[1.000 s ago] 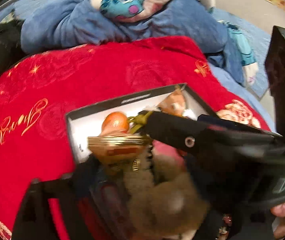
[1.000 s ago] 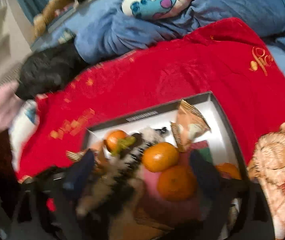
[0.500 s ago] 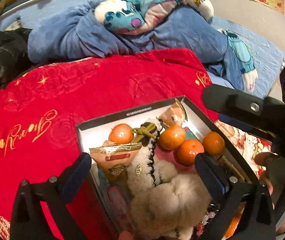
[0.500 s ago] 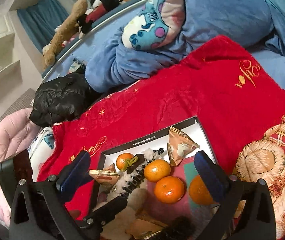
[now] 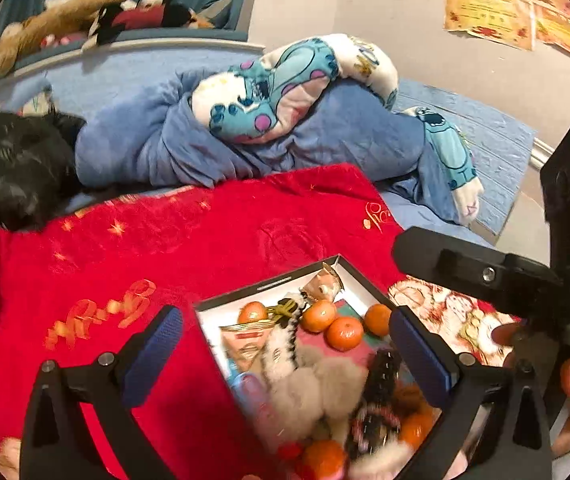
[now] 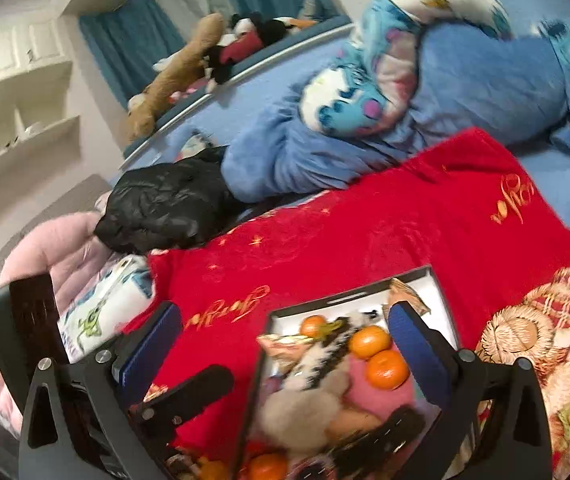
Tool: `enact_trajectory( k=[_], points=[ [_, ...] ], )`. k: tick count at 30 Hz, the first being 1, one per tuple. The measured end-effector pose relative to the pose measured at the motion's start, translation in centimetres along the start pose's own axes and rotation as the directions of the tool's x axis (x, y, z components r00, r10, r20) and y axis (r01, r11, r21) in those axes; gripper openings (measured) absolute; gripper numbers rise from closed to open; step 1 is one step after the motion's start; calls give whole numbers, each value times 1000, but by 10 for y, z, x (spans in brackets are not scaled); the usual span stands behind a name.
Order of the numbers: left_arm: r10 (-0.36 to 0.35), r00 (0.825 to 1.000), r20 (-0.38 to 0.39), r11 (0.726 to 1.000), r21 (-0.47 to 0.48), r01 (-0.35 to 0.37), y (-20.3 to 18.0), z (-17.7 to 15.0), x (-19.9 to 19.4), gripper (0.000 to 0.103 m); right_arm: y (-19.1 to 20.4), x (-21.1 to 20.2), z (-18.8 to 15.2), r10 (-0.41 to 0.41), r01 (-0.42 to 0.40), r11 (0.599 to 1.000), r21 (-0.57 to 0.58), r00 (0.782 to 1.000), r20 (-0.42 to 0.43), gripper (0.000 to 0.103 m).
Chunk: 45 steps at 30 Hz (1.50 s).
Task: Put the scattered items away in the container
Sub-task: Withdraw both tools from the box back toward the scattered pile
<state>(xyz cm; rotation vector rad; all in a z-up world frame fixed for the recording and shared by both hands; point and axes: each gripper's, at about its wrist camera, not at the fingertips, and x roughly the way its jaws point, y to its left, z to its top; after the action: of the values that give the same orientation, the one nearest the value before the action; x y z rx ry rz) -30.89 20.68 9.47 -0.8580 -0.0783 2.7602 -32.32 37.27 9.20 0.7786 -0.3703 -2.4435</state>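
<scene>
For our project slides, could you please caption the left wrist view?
Open left gripper hovers above the filled box of tangerines and plush on a red blanket.

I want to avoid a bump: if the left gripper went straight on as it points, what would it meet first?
Probably the things in the box: the left gripper is open, with the fluffy toy and oranges between its fingers; depth is unclear.

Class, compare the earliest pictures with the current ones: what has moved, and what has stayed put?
Both grippers have pulled back and up from the box. The left gripper and right gripper now hang open and empty above it. The tangerines, snack packet and fluffy toy stay in the box on the red blanket.
</scene>
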Motion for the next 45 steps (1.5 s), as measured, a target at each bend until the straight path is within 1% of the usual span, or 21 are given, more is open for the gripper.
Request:
enact_trajectory(
  k=[2,4,6,9,11,13,16,18,21,23,25,26,28,30,32,34,37,39,41,44,45],
  points=[
    [42,999,19,999,30,-43,5,4,-30,103,25,-18,2,8,-7,1000,-17,1000,27,103],
    [86,995,55,995,42,-89,14,7,-65,103,48,-33,3,21,-20,999,-30,999,32,103],
    [105,990,89,994,30,-108,27,8,-102,103,78,-50,2,34,-30,997,-67,998,51,103],
    [135,983,122,991,8,-137,45,11,-151,103,111,-66,0,43,-37,995,-97,997,63,103],
    [154,979,137,988,1,-156,54,10,-181,103,134,-78,-4,53,-43,994,-104,994,94,103],
    [183,970,163,983,4,-186,62,5,-212,103,155,-88,-12,59,-45,992,-115,991,123,103],
    [238,950,200,970,-2,-243,77,-15,-253,103,180,-95,-31,65,-44,990,-136,986,155,103],
    [286,938,196,958,-24,-287,90,-35,-274,103,193,-97,-46,52,-28,989,-143,984,169,103],
    [349,918,186,937,-47,-347,110,-72,-295,103,209,-97,-83,59,-24,983,-181,980,190,103],
    [374,912,169,927,-63,-369,122,-96,-300,103,214,-96,-102,56,-15,982,-187,974,220,103],
    [381,913,148,924,-97,-370,138,-122,-303,103,219,-91,-119,55,-10,980,-199,974,221,103],
    [376,915,144,925,-117,-362,145,-131,-303,103,220,-89,-126,62,-18,981,-194,972,225,103],
    [341,930,138,935,-155,-319,158,-151,-298,103,219,-84,-143,90,-48,982,-184,969,230,103],
    [311,942,121,943,-166,-290,168,-166,-287,103,219,-75,-160,89,-46,979,-199,972,217,103],
    [333,938,100,934,-171,-314,174,-177,-274,103,217,-63,-177,72,-29,979,-204,976,205,103],
    [315,946,74,938,-174,-299,179,-194,-263,103,207,-53,-191,66,-36,986,-162,980,189,103],
    [293,956,33,941,-190,-282,184,-213,-243,103,195,-40,-205,60,-47,995,-94,987,148,103],
    [260,965,-21,944,-207,-258,189,-223,-225,103,189,-31,-214,31,-20,995,-100,994,110,100],
    [249,967,-55,943,-211,-255,193,-231,-212,103,187,-28,-217,4,7,992,-124,996,86,98],
    [237,967,-94,947,-198,-251,193,-243,-195,103,178,-34,-218,1,12,992,-122,995,102,98],
    [235,966,-111,949,-190,-252,192,-247,-189,100,174,-35,-218,-2,14,994,-113,995,105,98]
  ],
)
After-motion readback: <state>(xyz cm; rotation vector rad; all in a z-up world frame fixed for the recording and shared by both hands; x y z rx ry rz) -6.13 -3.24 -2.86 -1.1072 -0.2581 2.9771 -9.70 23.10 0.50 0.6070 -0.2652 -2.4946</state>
